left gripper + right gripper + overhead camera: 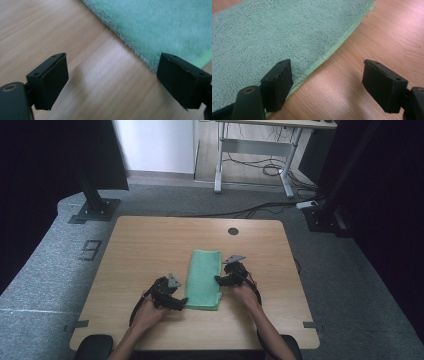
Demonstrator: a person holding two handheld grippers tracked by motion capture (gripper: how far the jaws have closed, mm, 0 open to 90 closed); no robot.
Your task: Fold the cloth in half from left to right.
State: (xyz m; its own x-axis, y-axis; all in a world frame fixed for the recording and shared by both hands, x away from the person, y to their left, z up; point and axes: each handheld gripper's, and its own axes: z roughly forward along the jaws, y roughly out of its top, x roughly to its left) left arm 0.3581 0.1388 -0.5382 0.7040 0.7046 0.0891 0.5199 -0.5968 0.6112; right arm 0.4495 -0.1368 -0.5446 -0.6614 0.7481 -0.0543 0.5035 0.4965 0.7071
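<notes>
A folded green towel (204,279) lies lengthwise on the middle of the wooden table (145,245). My left gripper (183,302) sits at the towel's near left corner, open, with bare wood between its jaws and the towel (160,27) just beyond its right pad. My right gripper (219,280) is at the towel's right edge, open. In the right gripper view the towel (262,37) lies flat with its layered hem running between the jaws; the left pad (278,82) hovers over the cloth, the right one over wood. Neither gripper (325,85) holds anything.
A round cable hole (233,231) is in the table's far edge. Black stand bases (95,210) sit on the grey floor at both far corners. A desk frame (252,155) with cables stands behind. The person's forearms come in from the near edge.
</notes>
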